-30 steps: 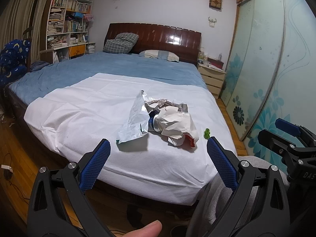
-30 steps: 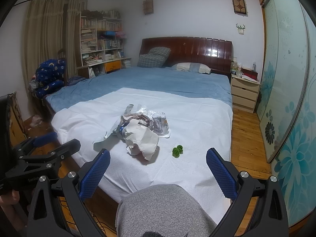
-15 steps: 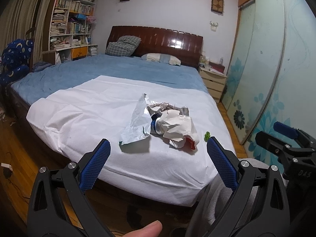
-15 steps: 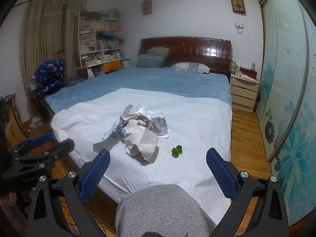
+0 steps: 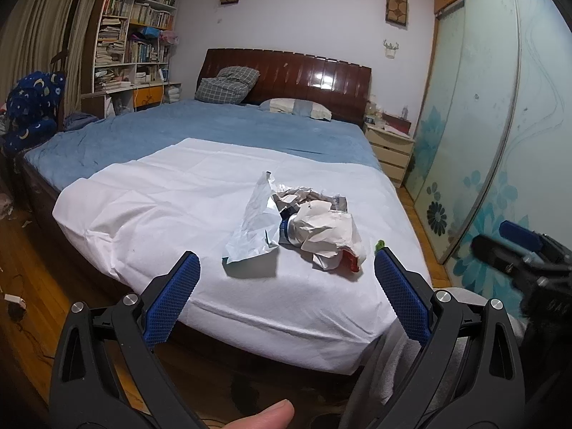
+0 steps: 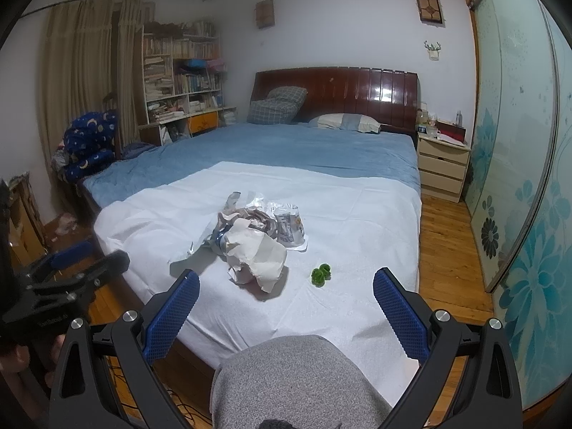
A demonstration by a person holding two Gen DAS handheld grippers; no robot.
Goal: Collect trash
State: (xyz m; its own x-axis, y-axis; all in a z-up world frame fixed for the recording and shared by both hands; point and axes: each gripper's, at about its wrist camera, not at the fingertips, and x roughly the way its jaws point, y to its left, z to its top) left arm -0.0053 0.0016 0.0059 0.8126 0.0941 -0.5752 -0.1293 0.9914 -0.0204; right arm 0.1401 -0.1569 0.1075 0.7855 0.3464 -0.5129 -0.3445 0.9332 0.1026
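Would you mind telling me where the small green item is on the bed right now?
In the right wrist view, the small green item lies on the white sheet near the bed's foot, just right of the crumpled paper pile and apart from it.

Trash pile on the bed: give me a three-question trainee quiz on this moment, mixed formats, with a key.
1. True or false: the left gripper is shut on the crumpled white paper.
2. Multiple choice: the trash pile lies on A) the blue blanket, B) the white sheet, C) the wooden floor.
3. Fill in: apart from the pile, on the side nearer the wardrobe doors, sits a small ____ clump.

Key: 1 false, both the left gripper and the right gripper are open and short of the bed; 2 B; 3 green.
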